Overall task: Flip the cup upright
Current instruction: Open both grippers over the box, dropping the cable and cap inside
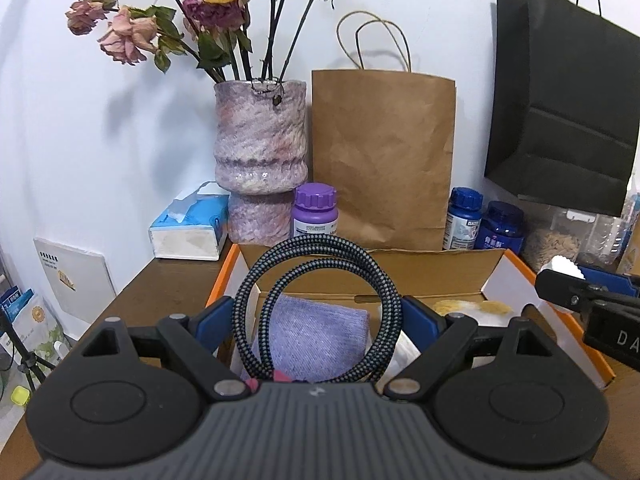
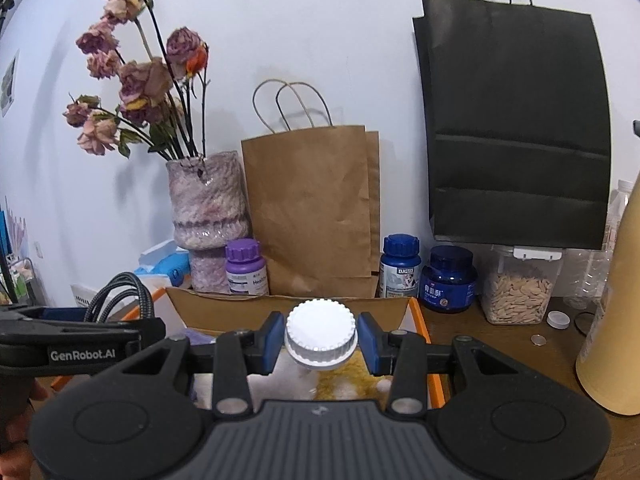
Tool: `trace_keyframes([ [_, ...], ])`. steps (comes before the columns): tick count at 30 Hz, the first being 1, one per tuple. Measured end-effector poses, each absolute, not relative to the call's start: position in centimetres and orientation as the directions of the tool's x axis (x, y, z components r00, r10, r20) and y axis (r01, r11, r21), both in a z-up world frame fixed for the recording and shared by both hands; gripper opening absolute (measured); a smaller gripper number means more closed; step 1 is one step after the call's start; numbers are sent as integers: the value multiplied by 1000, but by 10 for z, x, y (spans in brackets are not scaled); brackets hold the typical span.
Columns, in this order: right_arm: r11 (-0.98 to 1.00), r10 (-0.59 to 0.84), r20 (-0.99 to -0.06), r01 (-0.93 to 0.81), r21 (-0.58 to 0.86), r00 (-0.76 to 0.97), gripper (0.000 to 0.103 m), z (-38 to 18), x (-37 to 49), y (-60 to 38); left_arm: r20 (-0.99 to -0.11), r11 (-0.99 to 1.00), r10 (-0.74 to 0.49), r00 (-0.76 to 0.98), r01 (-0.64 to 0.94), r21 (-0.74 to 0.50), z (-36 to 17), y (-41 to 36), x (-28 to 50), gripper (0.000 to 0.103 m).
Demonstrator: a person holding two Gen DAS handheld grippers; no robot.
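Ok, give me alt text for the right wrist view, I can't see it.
The right gripper is shut on a white ribbed cap above an open orange-edged cardboard box. Behind stand a brown paper bag, supplement bottles and a vase of dried roses.

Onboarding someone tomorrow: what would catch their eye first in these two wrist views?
Probably the coiled braided cable standing between the wide-set fingers of the left gripper, over the open orange-edged box. Next, the white ribbed cap pinched in the right gripper above that same box. Behind, against the wall, wilted roses droop from a pink mottled vase beside a brown paper bag.
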State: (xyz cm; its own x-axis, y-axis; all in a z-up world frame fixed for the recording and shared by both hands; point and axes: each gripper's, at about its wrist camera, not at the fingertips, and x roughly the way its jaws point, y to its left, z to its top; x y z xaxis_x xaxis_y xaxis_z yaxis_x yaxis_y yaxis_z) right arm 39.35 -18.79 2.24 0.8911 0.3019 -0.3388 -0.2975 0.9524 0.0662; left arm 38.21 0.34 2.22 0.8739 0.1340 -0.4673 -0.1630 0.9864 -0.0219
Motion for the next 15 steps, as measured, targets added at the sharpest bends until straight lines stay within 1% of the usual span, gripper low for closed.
trace_keyframes([
  [15, 956, 287, -388, -290, 52, 876, 39, 6, 415, -186, -505, 989, 133, 853, -151, 6, 8, 5, 400, 90],
])
